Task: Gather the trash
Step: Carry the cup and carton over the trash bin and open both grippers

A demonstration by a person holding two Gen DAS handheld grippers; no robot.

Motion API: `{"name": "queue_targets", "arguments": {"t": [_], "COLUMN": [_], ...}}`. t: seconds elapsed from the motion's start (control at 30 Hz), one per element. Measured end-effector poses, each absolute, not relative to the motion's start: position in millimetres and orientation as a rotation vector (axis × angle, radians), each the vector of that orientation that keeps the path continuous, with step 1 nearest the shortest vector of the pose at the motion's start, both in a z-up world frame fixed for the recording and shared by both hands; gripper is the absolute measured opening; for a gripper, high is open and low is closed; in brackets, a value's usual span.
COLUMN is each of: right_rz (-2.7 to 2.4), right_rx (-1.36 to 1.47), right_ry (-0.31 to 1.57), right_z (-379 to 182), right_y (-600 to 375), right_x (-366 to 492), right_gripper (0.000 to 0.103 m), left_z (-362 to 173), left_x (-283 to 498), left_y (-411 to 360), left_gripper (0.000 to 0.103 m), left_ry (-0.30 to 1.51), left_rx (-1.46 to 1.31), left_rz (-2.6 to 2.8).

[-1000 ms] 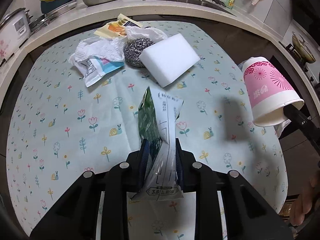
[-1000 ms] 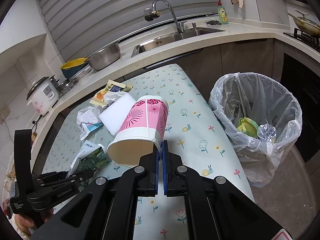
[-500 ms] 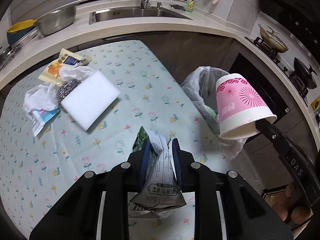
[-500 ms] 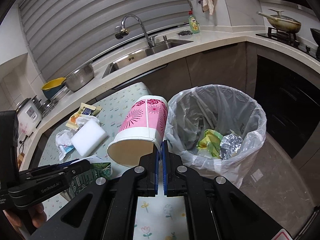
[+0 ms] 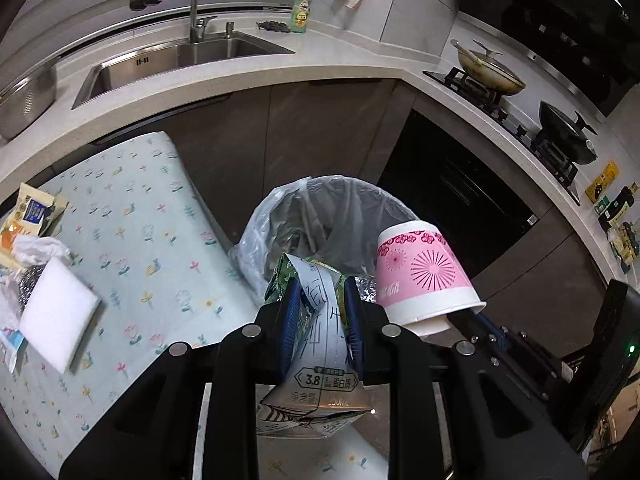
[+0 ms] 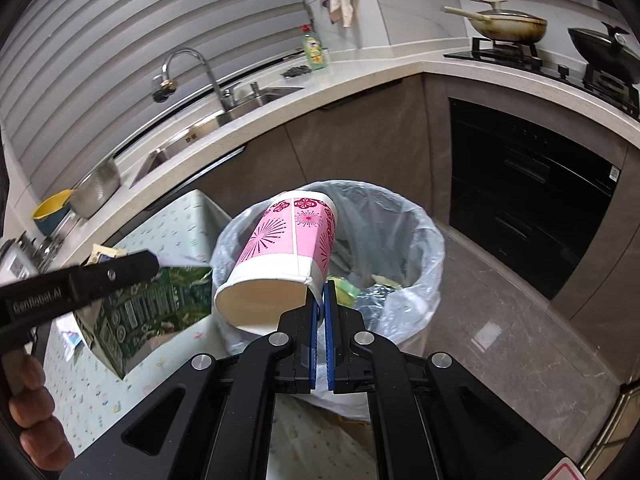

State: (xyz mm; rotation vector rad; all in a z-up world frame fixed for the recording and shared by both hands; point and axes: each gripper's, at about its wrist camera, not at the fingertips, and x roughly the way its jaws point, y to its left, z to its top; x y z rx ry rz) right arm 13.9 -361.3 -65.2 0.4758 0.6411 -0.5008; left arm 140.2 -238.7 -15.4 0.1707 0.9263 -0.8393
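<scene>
Beside the table's right edge, at about 12 o'clock from both wrist cameras, stands the trash bin [image 6: 420, 240], lined with a clear plastic bag and already holding crumpled foil [image 6: 380, 296] and a yellow-green wrapper [image 6: 346, 292].

The left gripper [image 5: 320, 320] is clamped on a flattened green-and-white milk carton [image 5: 320, 360]; its blue pads press the carton's two faces, and the carton's top pokes forward toward the bin's near rim. In the right wrist view the same carton [image 6: 148, 304] shows at 9 o'clock, hanging over the table edge next to the bin.

The right gripper [image 6: 320, 320] has its jaws together on the rim of a pink paper cup [image 6: 292, 248], pinching the wall near the mouth. The cup is tipped, mouth toward the camera and base pointing out over the bin's opening. From the left wrist view the cup [image 5: 424, 272] sits at 2 o'clock, just beside the carton.

On the flowered tablecloth [image 5: 140, 240], at 9 o'clock in the left view, lie a white sponge block [image 5: 56, 312], a steel scourer [image 5: 30, 284] partly hidden behind it, crumpled white plastic [image 5: 36, 248] and a yellow snack packet [image 5: 28, 216]. A person's fingers [image 6: 32, 412] show at 8 o'clock in the right view, on the left gripper's handle.
</scene>
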Motion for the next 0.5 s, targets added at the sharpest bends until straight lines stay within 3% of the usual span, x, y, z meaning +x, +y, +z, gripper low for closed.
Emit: {"name": "queue_targets", "arguments": {"t": [0.3,0.37,0.5], "right_rz": [-0.524,-0.534,-0.526], "right_rx": [0.480,0.472,0.474], "right_ry": [0.661,0.666,0.669], "right_z": [-77.1,-78.1,-79.0], "right_y": [-380.1,-383.1,-387.3], "right_x": [22.8,27.1,36.2], "right_gripper": [0.003,0.008,0.008], "left_z": [-25.4,-26.8,-27.8], "left_x": [148.3,147.2,147.0], "left_y": [-271.9,-275.5,-274.9], "left_gripper": [0.023,0.025,0.043], "left_ry": [0.920,0.910,0.890], "left_rx": [0.188,0.201,0.202], "left_rz": [-0.873,-0.865,-0.849]}}
